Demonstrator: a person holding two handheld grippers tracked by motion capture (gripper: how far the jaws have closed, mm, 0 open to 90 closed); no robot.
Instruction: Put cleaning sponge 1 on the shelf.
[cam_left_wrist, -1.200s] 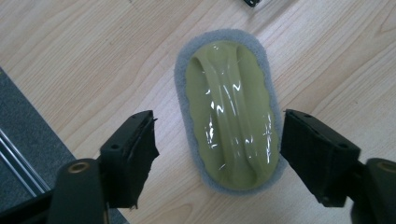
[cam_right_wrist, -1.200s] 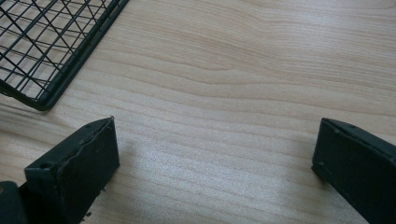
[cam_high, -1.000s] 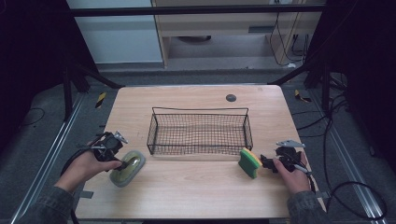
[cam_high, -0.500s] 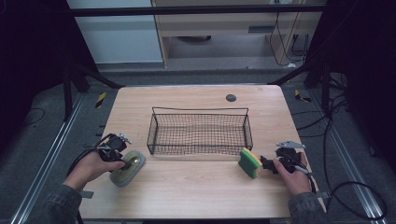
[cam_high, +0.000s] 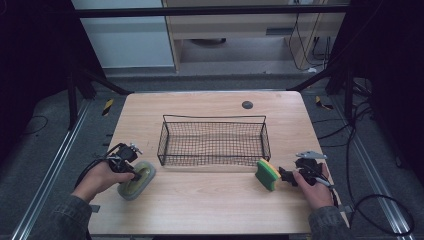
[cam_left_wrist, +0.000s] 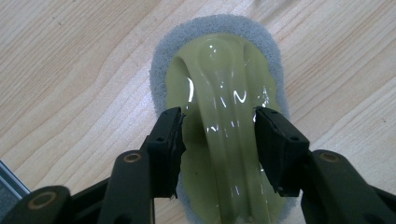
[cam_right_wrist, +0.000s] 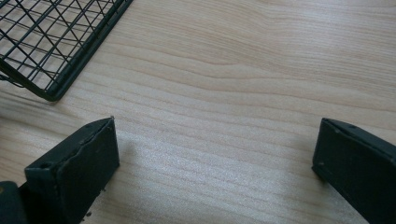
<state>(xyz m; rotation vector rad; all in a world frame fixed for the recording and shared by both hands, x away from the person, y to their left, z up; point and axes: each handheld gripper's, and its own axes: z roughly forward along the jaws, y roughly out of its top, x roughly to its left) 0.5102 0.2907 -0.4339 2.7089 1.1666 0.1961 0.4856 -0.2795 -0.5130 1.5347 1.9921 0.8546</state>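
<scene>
A scrubber (cam_left_wrist: 219, 42) with a grey sponge pad and a glossy yellow-green handle lies flat on the wooden table; in the high view the scrubber (cam_high: 131, 189) is at the front left. My left gripper (cam_left_wrist: 218, 116) points down over it, its jaws on either side of the raised handle. They have just been closing, and thin gaps remain at the pads. A green and yellow sponge (cam_high: 267, 174) stands on edge at the front right. Just right of it, my right gripper (cam_high: 287, 176) is open. In its own view the right gripper (cam_right_wrist: 215, 140) has only bare wood between its jaws.
A black wire basket (cam_high: 214, 140) stands empty in the middle of the table (cam_high: 210, 210); its near corner (cam_right_wrist: 56, 42) lies close ahead of my right gripper. A small dark disc (cam_high: 247, 104) sits near the table's far edge.
My left gripper has shifted a little toward the scrubber and settled over its handle. The right hand and the sponge have not moved.
</scene>
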